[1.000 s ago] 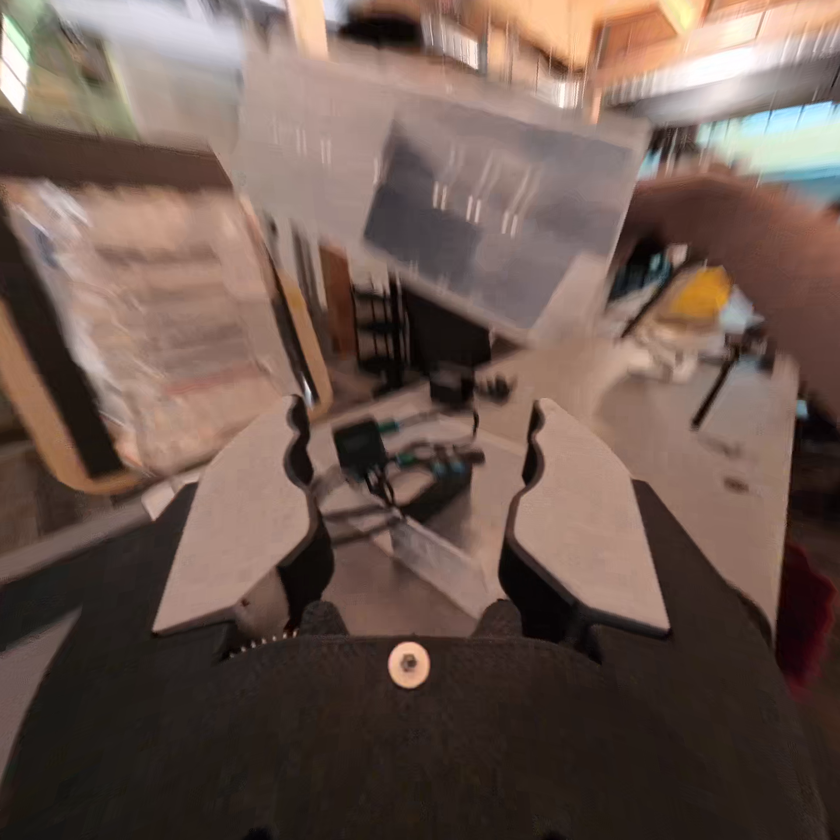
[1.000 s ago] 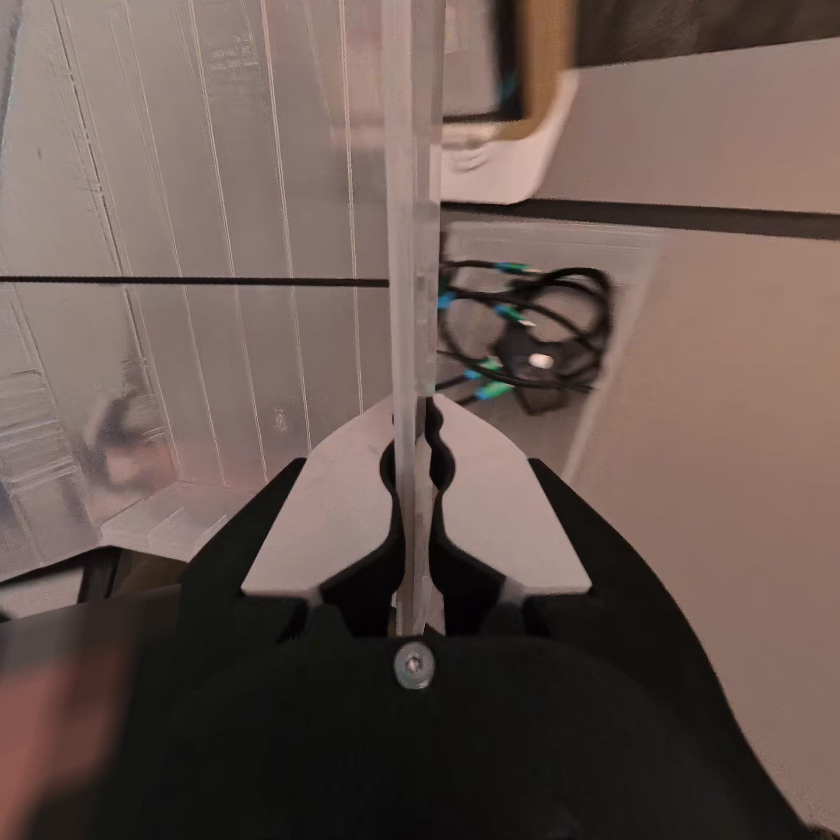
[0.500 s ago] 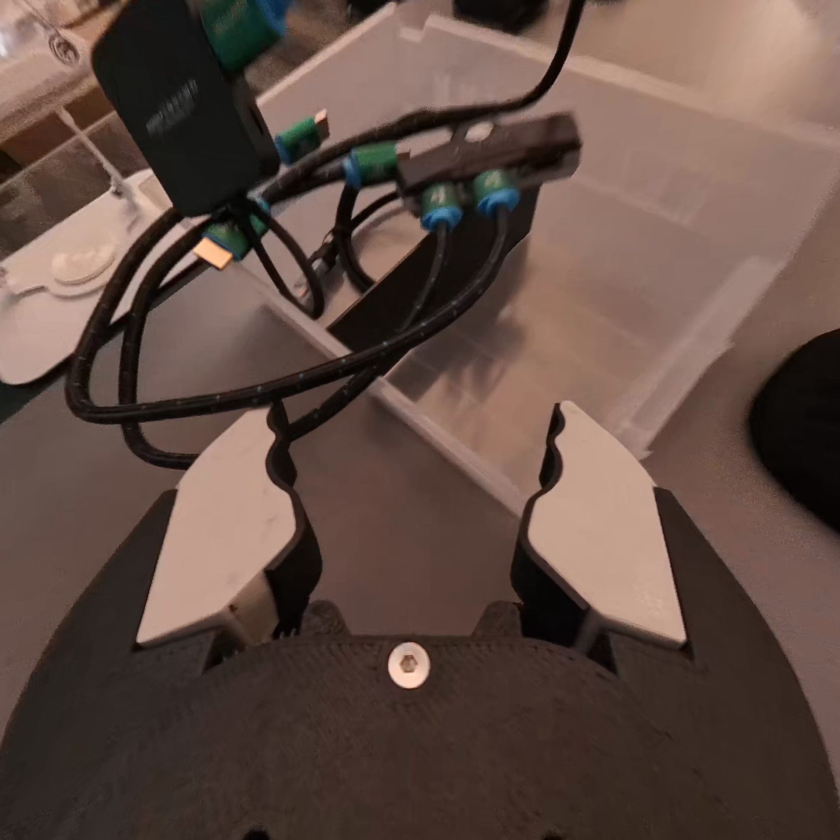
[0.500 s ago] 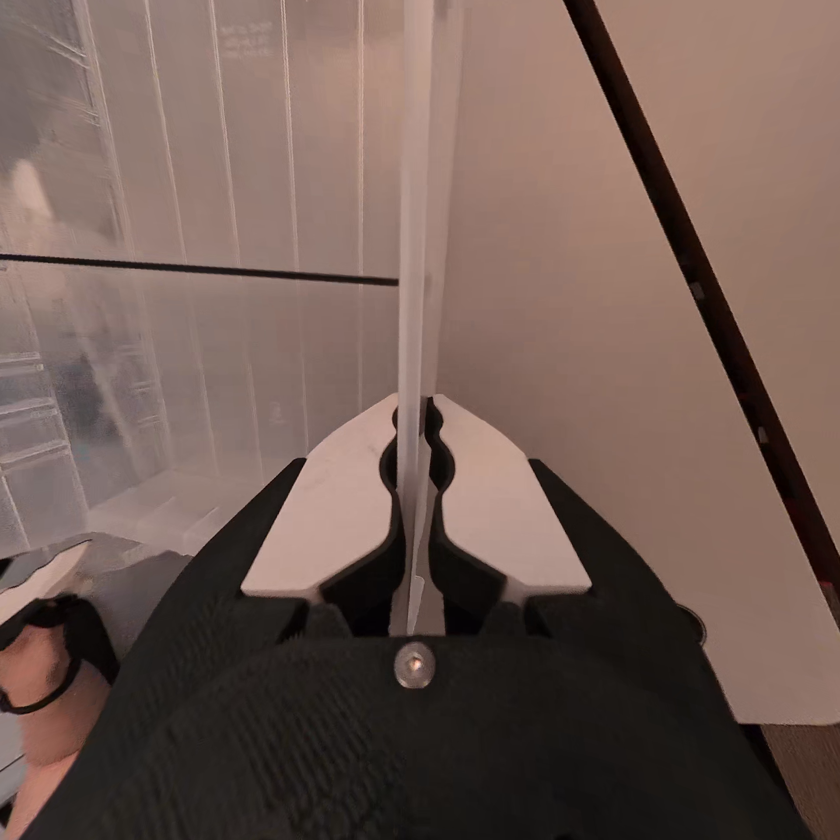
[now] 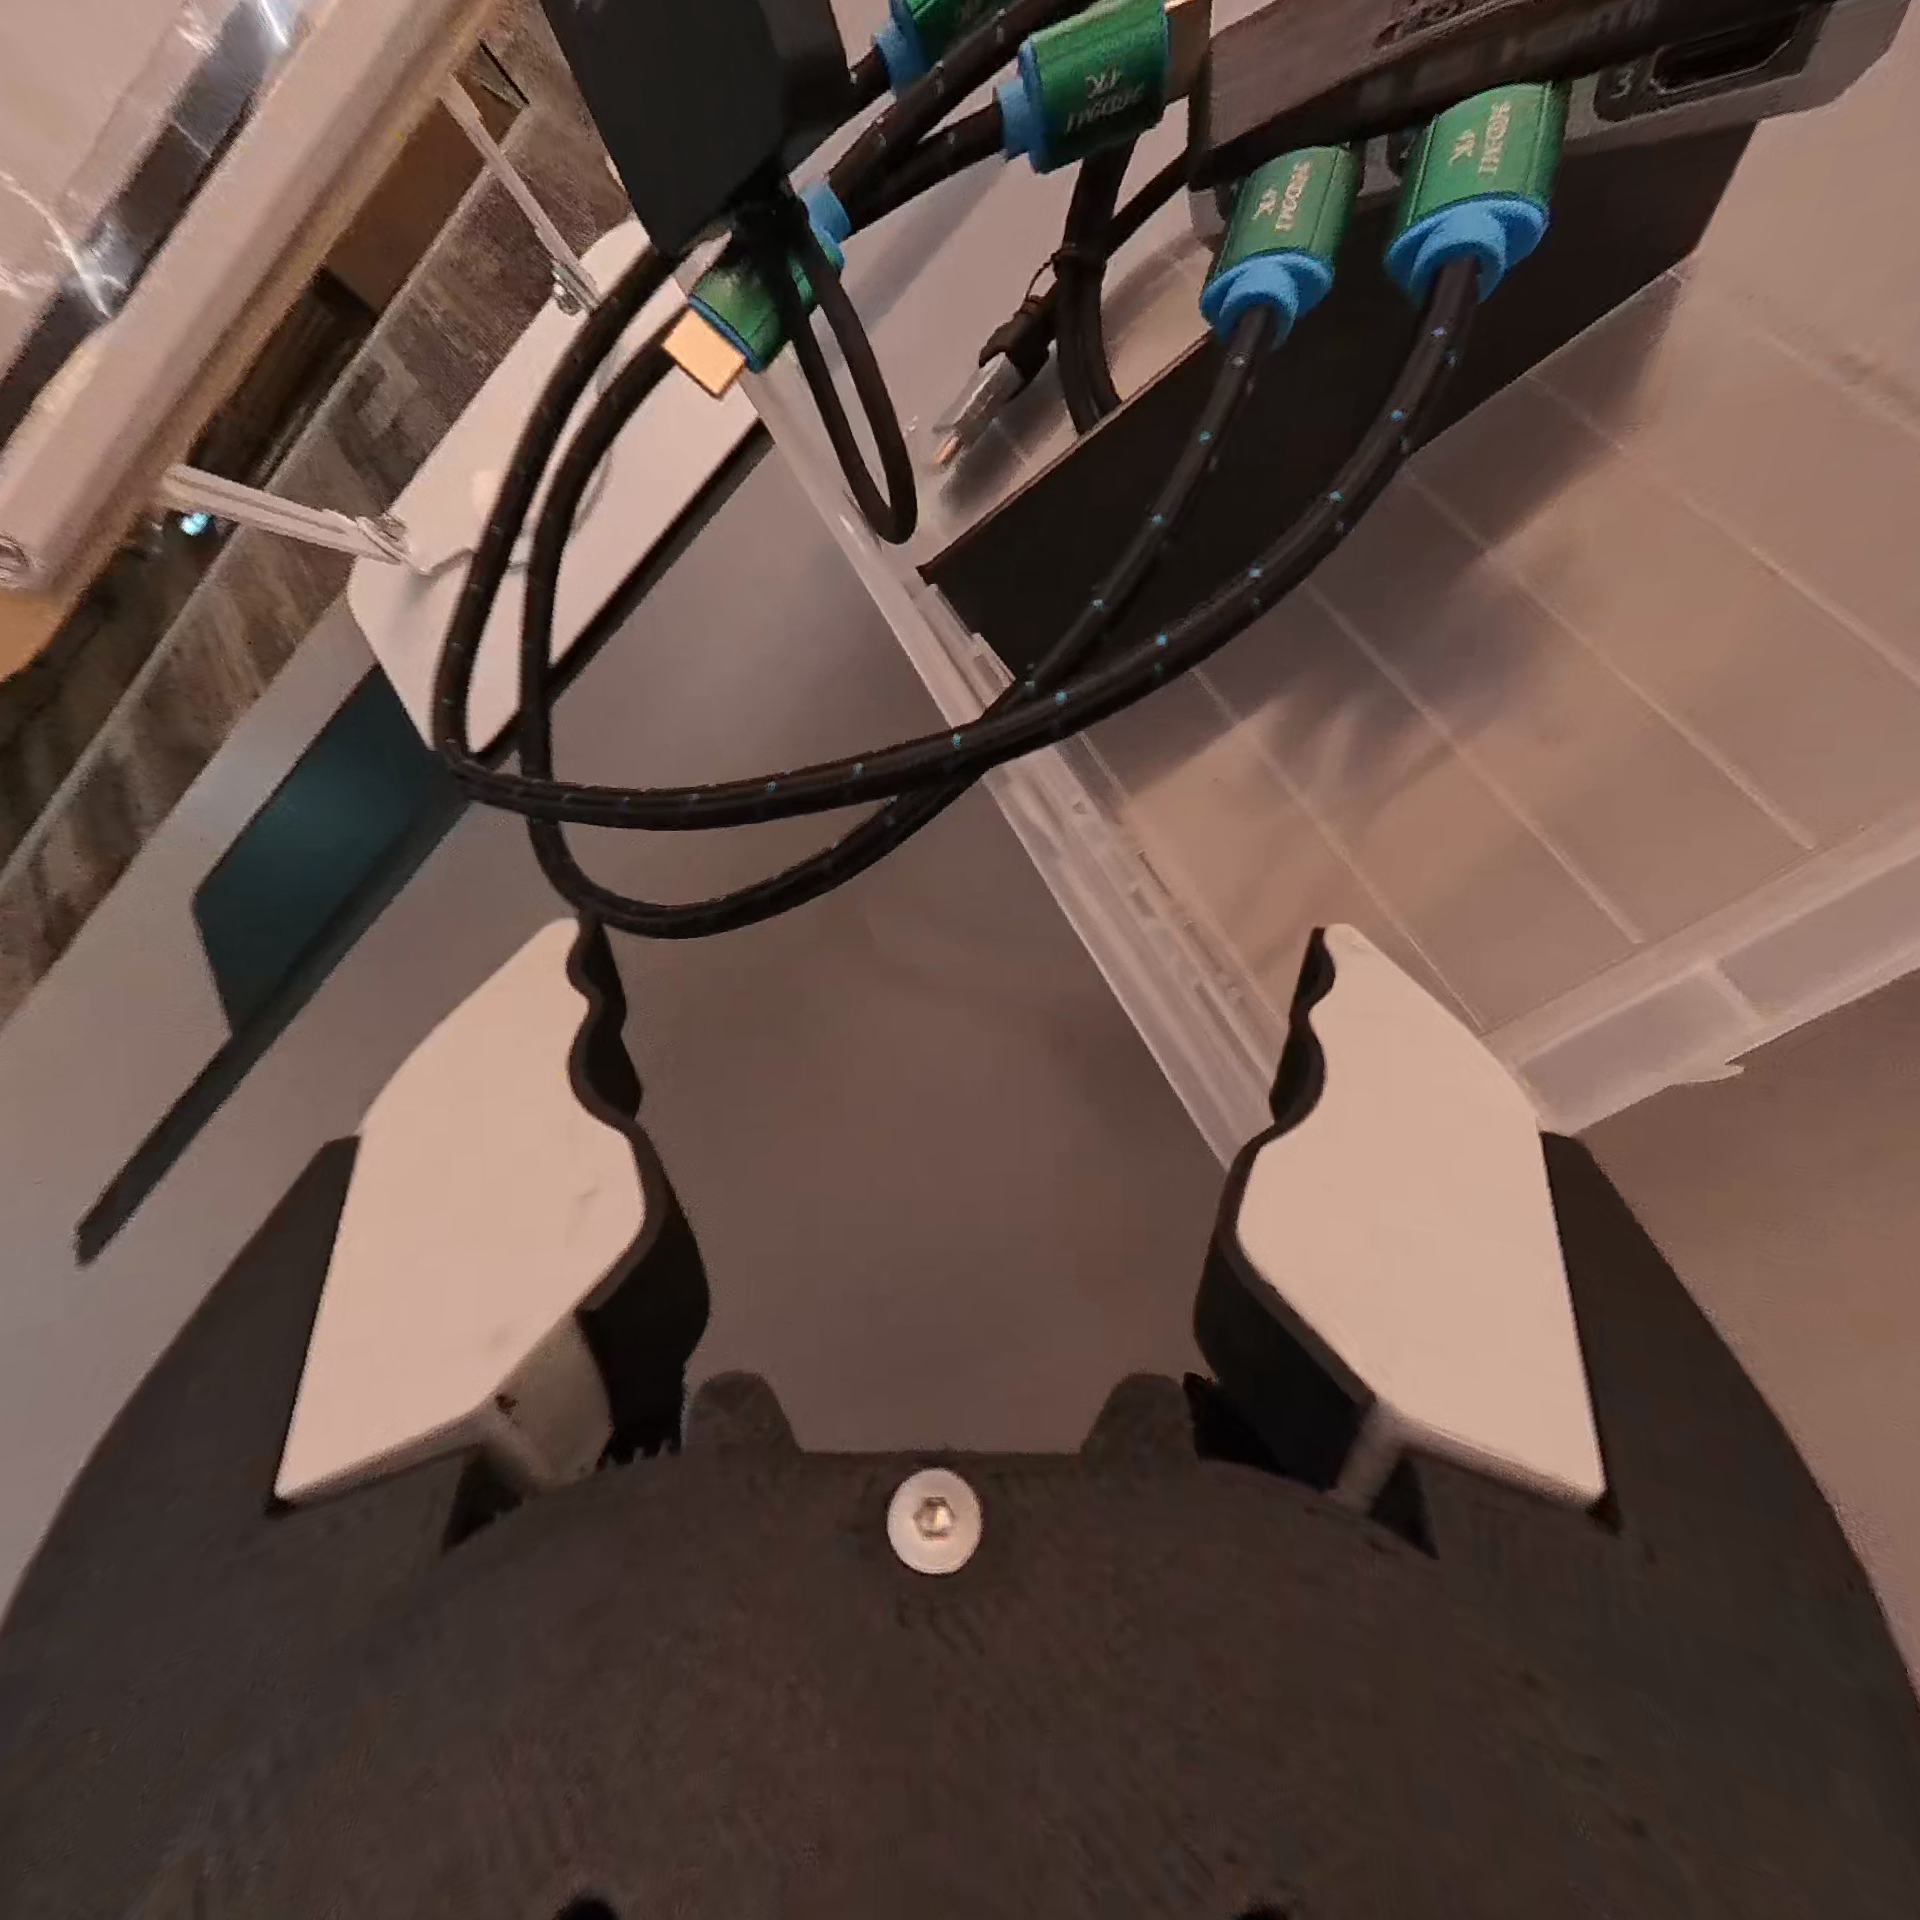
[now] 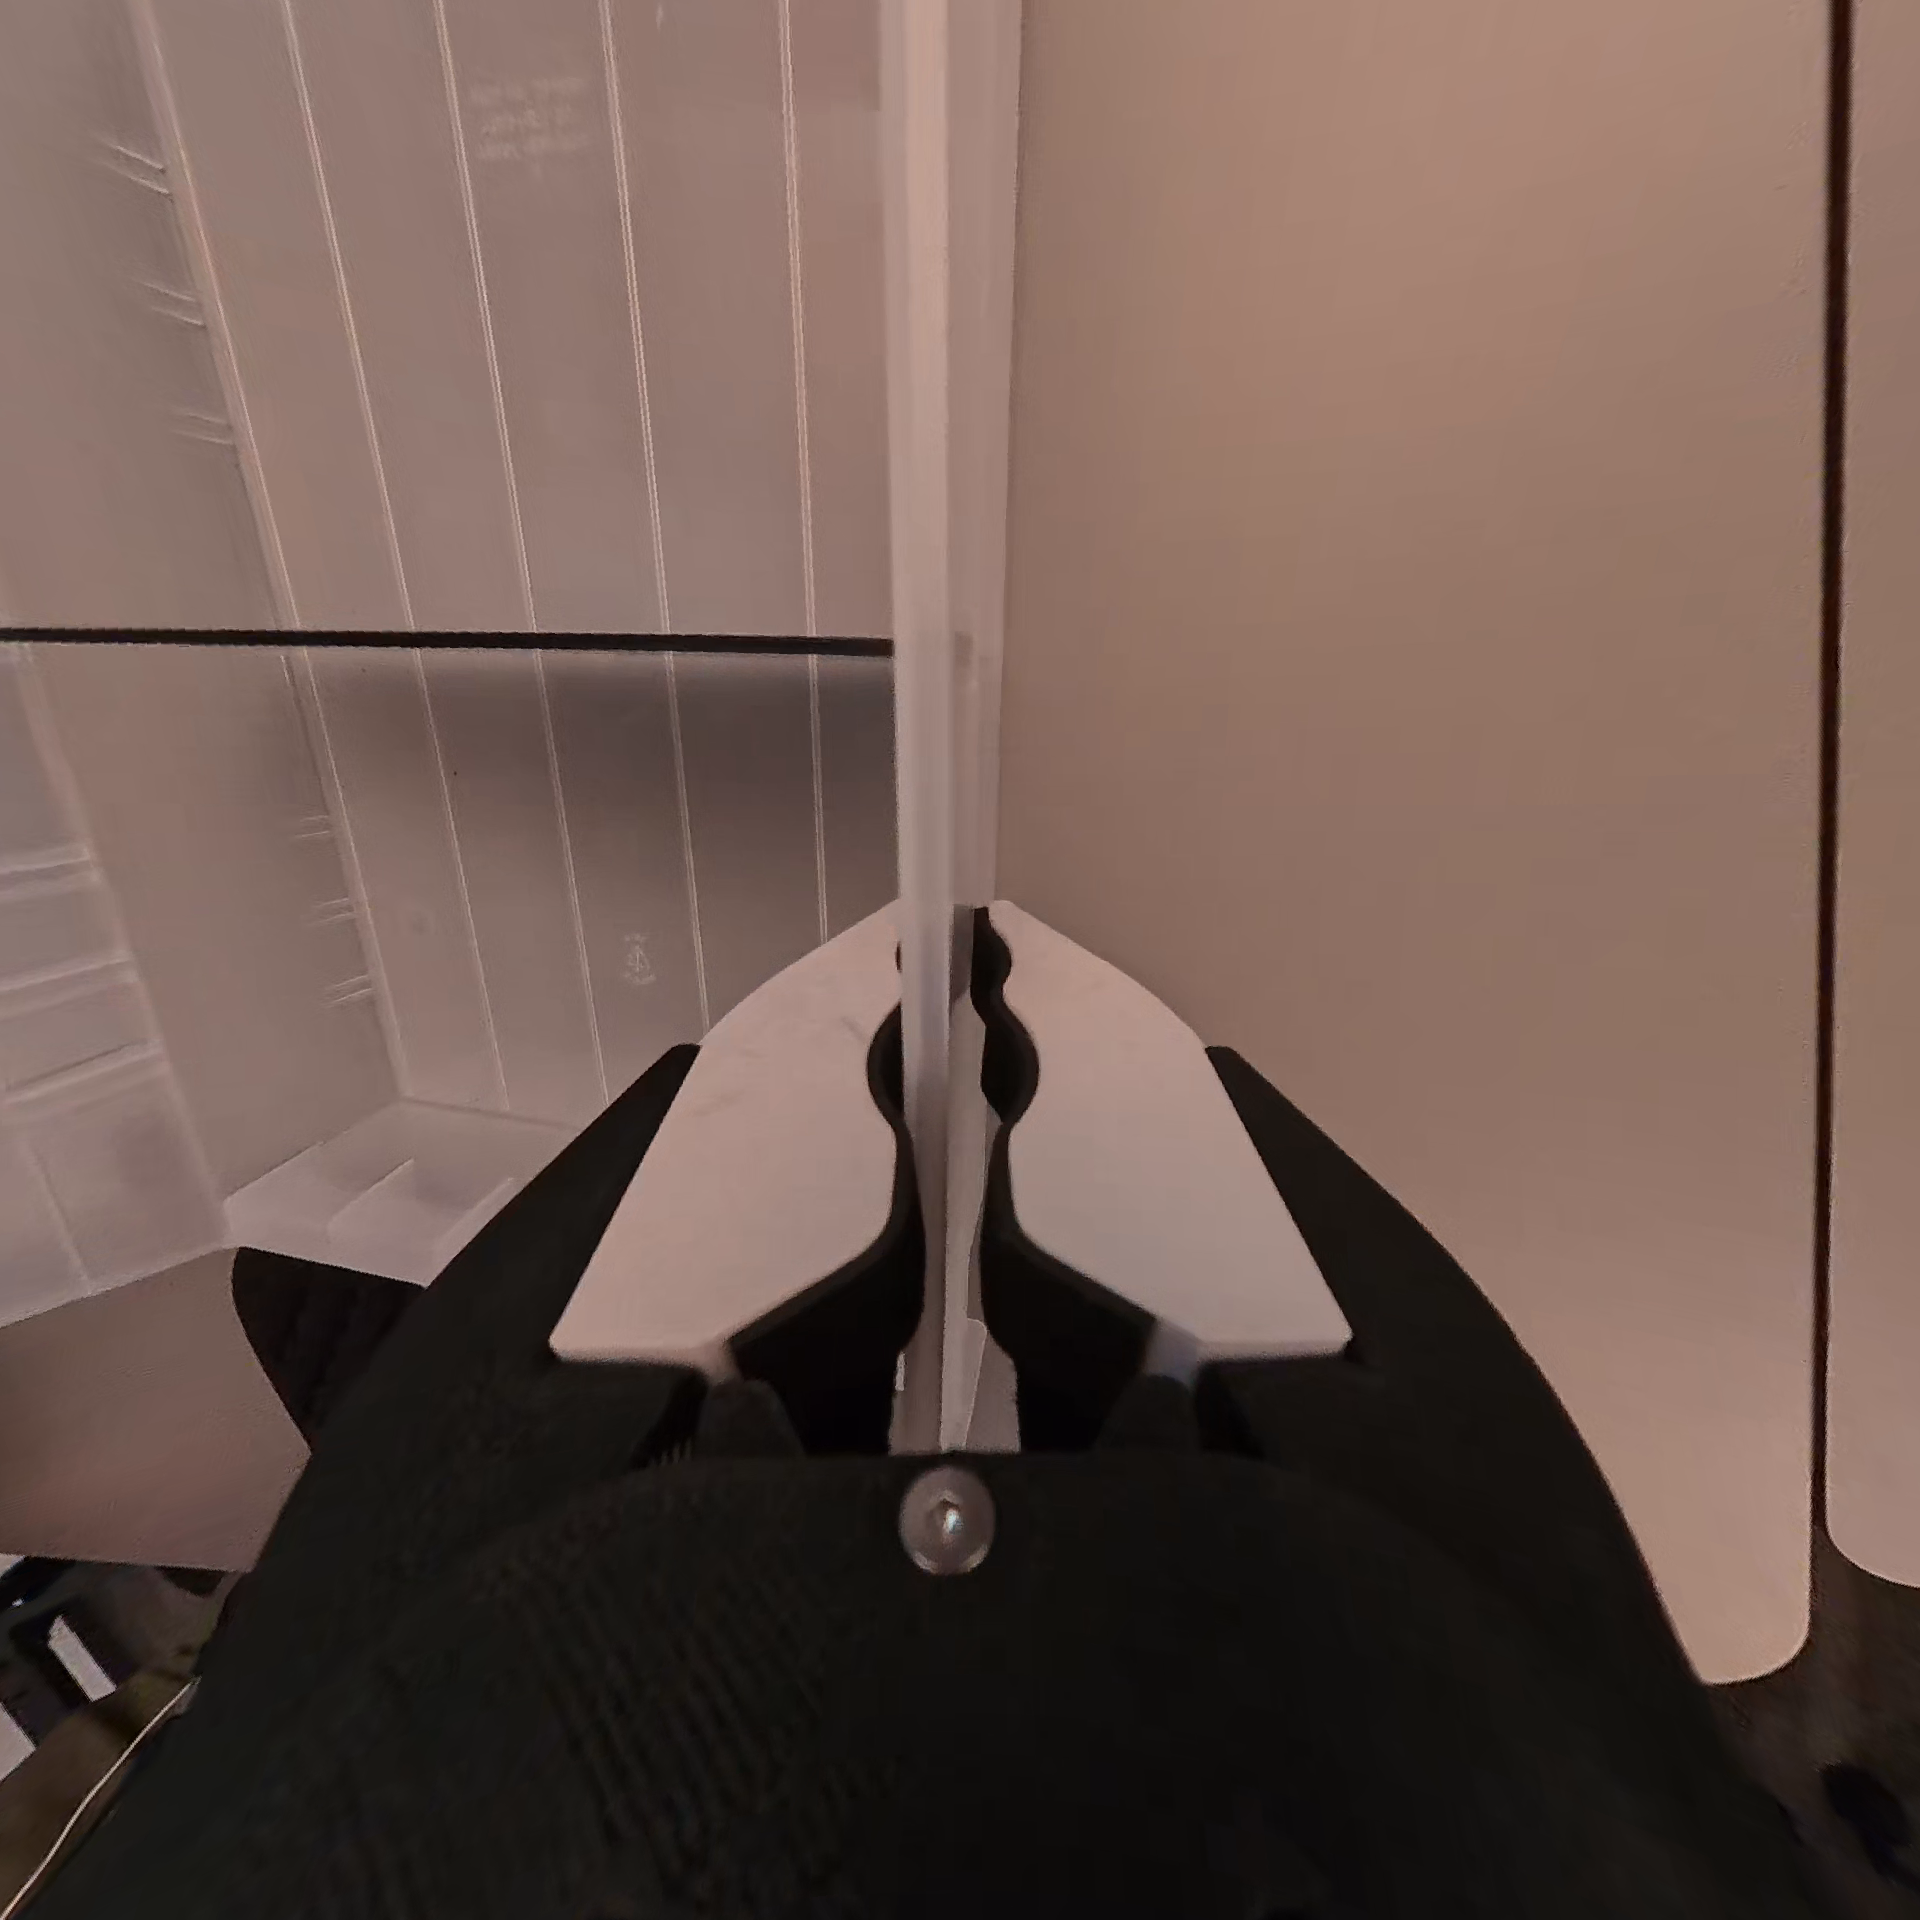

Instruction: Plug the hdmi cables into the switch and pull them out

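In the left wrist view the dark HDMI switch (image 5: 1455,62) lies at the top right with two green-and-blue plugs (image 5: 1288,229) pushed into its near side. A loose green plug with a gold tip (image 5: 727,322) hangs below a black box (image 5: 696,94) at the top left. Black braided cables (image 5: 727,800) loop down to just ahead of my left gripper (image 5: 956,935), which is open and empty. My right gripper (image 6: 951,914) is shut on the upright rim of the clear plastic bin (image 6: 945,520).
The clear bin (image 5: 1507,727) lies right of the cables on the grey table (image 5: 883,1091). A teal object (image 5: 312,904) and a white flat piece (image 5: 623,416) sit at the left. In the right wrist view a pale tabletop (image 6: 1455,727) has a dark seam (image 6: 1834,727).
My left gripper swung down from the room view and closed in on the cables and switch, staying open. My right gripper kept its hold on the bin rim while its view turned off the cables.
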Demonstrator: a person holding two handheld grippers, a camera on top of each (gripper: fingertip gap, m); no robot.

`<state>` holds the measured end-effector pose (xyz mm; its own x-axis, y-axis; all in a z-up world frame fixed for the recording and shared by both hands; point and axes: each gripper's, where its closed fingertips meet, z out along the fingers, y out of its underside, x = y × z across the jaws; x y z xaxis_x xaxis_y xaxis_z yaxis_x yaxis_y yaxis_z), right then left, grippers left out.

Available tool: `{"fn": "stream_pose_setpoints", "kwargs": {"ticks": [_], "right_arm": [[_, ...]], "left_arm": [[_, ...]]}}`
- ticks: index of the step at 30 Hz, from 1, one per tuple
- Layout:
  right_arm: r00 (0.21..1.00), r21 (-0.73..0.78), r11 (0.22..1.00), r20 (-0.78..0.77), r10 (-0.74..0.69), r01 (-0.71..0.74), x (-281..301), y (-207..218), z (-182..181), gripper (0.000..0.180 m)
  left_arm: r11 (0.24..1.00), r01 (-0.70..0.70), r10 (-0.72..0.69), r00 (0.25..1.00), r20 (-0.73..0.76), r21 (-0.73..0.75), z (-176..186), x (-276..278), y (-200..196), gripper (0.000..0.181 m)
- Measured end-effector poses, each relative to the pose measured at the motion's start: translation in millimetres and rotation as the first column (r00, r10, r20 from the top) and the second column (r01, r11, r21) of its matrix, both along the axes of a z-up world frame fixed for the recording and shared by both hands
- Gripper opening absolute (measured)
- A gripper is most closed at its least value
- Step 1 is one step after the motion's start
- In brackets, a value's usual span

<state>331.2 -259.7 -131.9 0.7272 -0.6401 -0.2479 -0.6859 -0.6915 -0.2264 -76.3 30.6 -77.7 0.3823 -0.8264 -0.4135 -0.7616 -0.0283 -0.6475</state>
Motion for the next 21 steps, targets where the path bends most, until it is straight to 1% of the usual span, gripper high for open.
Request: {"fn": "stream_pose_setpoints", "kwargs": {"ticks": [3, 4, 5, 6, 7, 9, 11, 14, 17, 19, 20, 21], "right_arm": [[1.000, -0.007, 1.000, 0.008, 0.004, -0.004, -1.8, 2.7, 0.4, 0.006], [1.000, -0.008, 1.000, 0.010, 0.005, -0.005, -2.1, 2.9, 0.6, 0.006], [1.000, -0.008, 1.000, 0.010, 0.006, -0.006, -2.5, 3.0, 0.7, 0.006], [1.000, -0.007, 1.000, 0.011, 0.008, -0.008, -2.5, 2.9, 0.9, 0.006], [1.000, -0.005, 1.000, 0.010, 0.008, -0.008, -2.5, 2.9, 1.0, 0.006], [1.000, -0.008, 1.000, 0.012, 0.010, -0.010, -2.5, 2.8, 1.2, 0.006], [1.000, -0.013, 1.000, 0.020, 0.019, -0.019, -2.6, 3.1, 1.4, 0.007], [0.999, -0.014, 1.000, 0.024, 0.024, -0.023, -4.6, 4.6, 1.7, 0.007], [0.999, -0.016, 0.999, 0.030, 0.034, -0.033, -9.1, 7.9, 2.0, 0.007], [0.999, -0.017, 0.999, 0.025, 0.043, -0.042, -14.4, 11.5, 2.1, 0.007], [0.998, -0.021, 0.998, 0.024, 0.052, -0.051, -17.6, 13.6, 2.2, 0.007], [0.998, -0.027, 0.998, 0.024, 0.065, -0.064, -21.2, 16.0, 2.3, 0.007]], "left_arm": [[0.997, -0.018, 0.017, 1.000, 0.014, 0.078, 22.8, -9.2, -0.7, 0.115], [0.996, -0.022, 0.020, 0.999, 0.028, 0.082, 31.4, -13.3, -3.3, 0.113], [0.998, -0.025, 0.022, 0.998, 0.053, 0.060, 39.2, -16.9, -7.6, 0.112], [1.000, -0.016, 0.015, 0.996, 0.082, 0.002, 44.0, -19.7, -15.0, 0.111], [0.996, 0.004, 0.005, 0.994, 0.106, -0.090, 44.9, -22.3, -25.4, 0.099], [0.950, 0.047, -0.008, 0.992, 0.127, -0.309, 37.9, -26.1, -47.4, 0.085], [0.885, 0.080, -0.035, 0.994, 0.105, -0.459, 23.4, -26.2, -61.7, 0.081], [0.847, 0.069, -0.037, 0.997, 0.071, -0.528, -5.2, -17.7, -59.3, 0.081], [0.812, 0.066, -0.024, 0.997, 0.079, -0.580, -28.3, -1.4, -53.8, 0.079], [0.810, 0.068, -0.032, 0.997, 0.071, -0.582, -40.5, 6.1, -47.3, 0.065], [0.803, 0.097, -0.058, 0.995, 0.085, -0.588, -41.6, 9.9, -48.0, 0.069], [0.806, 0.124, -0.080, 0.992, 0.100, -0.579, -40.0, 12.3, -46.8, 0.056]]}}
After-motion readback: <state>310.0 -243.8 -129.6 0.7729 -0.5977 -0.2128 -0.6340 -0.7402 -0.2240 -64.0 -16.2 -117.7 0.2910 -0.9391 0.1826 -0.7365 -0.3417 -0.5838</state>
